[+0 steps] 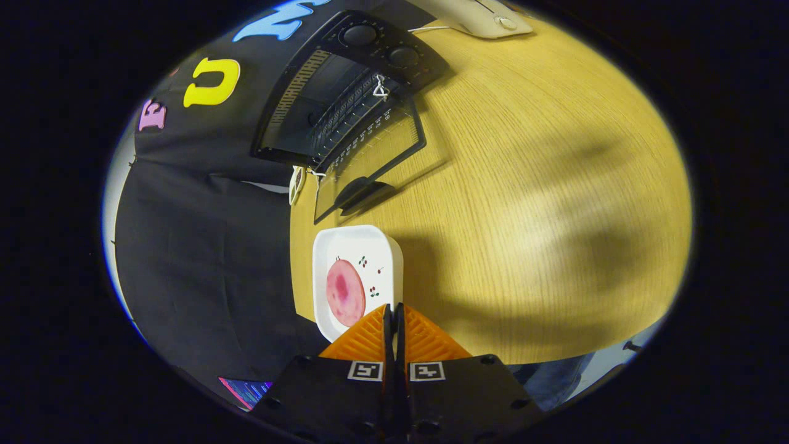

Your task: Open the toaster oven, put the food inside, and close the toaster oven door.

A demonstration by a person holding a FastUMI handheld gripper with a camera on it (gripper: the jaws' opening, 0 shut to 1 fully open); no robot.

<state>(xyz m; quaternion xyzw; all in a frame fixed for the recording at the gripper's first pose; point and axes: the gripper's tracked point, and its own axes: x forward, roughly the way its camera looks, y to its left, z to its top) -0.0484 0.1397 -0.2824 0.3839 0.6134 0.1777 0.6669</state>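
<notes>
fingers: gripper (394, 306) pressed together, nothing held; tips at white tray (387, 246) edge
food: flat pink round slice (345, 292)
oven: toaster oven (320, 92) door (376, 154) dropped open, lying toward tray

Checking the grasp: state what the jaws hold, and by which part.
Nothing is held: the gripper is shut empty at the near edge of the dish.

Plate (382, 253): I see white, small cherry motifs.
Food (345, 292): pink round slice.
Toaster oven (345, 92): black.
Table (542, 185): light woodgrain.
</notes>
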